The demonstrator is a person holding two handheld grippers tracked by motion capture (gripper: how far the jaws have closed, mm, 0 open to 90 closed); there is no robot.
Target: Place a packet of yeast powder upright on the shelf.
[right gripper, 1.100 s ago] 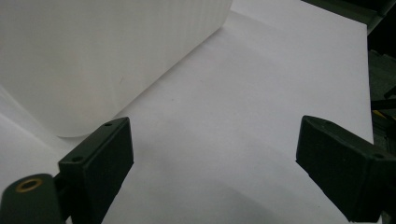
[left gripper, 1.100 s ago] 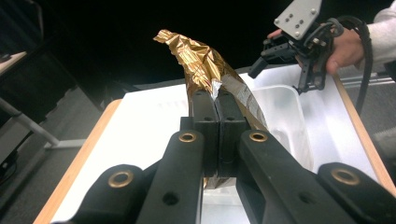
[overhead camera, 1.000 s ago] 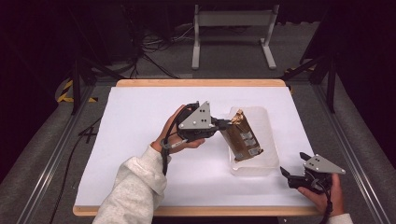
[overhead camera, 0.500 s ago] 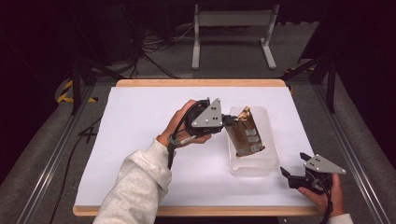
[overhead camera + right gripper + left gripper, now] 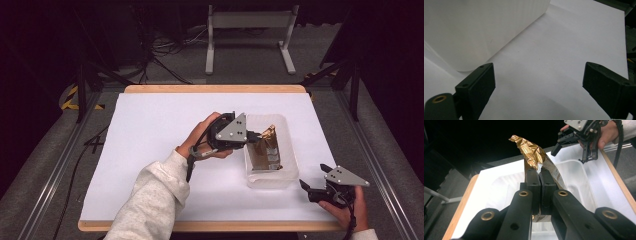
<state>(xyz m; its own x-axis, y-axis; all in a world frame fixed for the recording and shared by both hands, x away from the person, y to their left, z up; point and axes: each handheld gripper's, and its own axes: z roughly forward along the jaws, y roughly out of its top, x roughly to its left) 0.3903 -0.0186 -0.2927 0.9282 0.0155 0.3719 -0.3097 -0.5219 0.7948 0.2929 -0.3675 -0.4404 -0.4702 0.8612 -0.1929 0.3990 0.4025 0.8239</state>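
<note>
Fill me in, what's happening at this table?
A person works with a gripper in each hand. The left gripper is shut on a gold foil packet, holding it over a clear plastic bin on the white table. More packets seem to lie in the bin. The right gripper sits open and empty near the table's front right corner, beside the bin.

The left gripper [image 5: 252, 135] holds a crinkled gold foil packet [image 5: 266, 146] over the clear plastic tub [image 5: 272, 179]; the right gripper [image 5: 314, 181] rests apart.
</note>
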